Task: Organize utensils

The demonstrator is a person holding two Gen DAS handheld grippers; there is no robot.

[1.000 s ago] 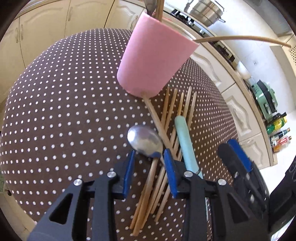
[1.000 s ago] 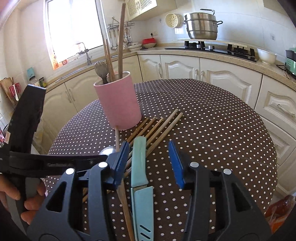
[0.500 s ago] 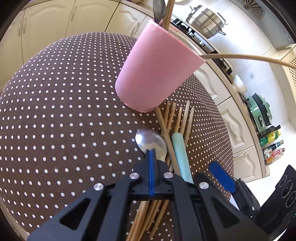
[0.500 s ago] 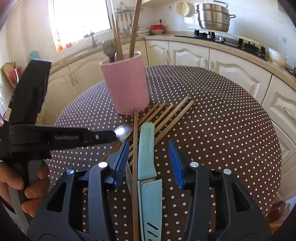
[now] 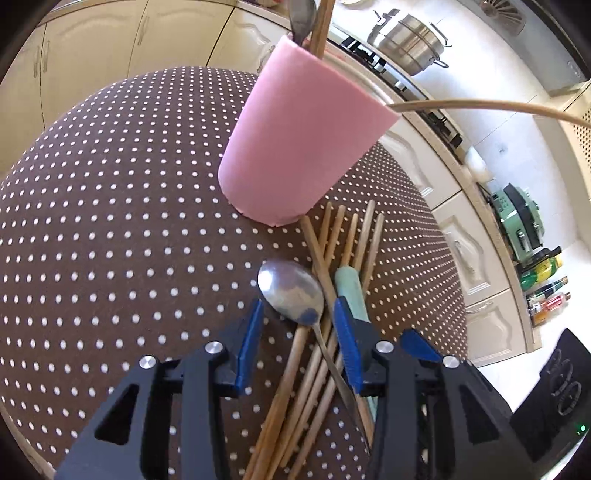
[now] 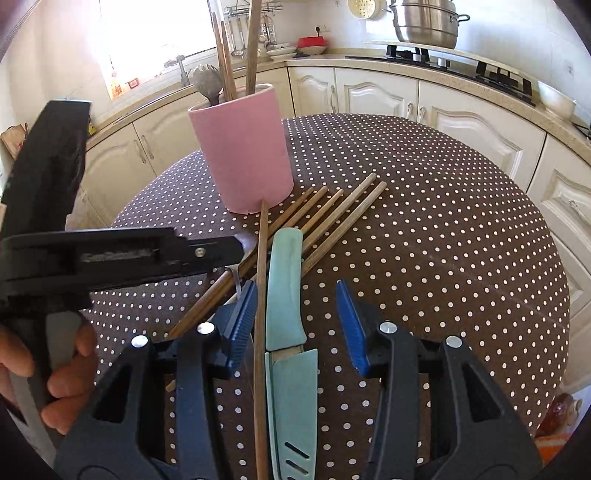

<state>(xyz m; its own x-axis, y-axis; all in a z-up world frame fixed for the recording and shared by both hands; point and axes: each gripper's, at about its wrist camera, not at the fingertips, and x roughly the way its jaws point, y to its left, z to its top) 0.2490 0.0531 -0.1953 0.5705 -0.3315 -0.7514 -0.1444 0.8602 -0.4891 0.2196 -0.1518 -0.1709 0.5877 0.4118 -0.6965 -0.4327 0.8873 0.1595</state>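
A pink cup point(image 5: 306, 147) point(image 6: 243, 155) stands on the dotted table and holds a spoon and chopsticks. Before it lie several wooden chopsticks point(image 5: 347, 236) point(image 6: 332, 210), a metal spoon point(image 5: 291, 288) and a mint-green sheathed knife point(image 6: 286, 295) point(image 5: 349, 284). My left gripper point(image 5: 299, 328) is open, its jaws either side of the spoon's bowl and neck. It shows from the side in the right wrist view point(image 6: 221, 251). My right gripper point(image 6: 295, 317) is open, its jaws either side of the knife handle and one chopstick.
The round table has a brown cloth with white dots point(image 6: 443, 240) point(image 5: 110, 221). Cream kitchen cabinets point(image 6: 388, 96), a hob and a steel pot point(image 6: 424, 22) stand behind. Bottles point(image 5: 546, 291) stand at the right on the floor side.
My left gripper shut over the spoon's neck half a second ago and now stands open again, with the spoon lying between its jaws. My right gripper moved forward over the knife.
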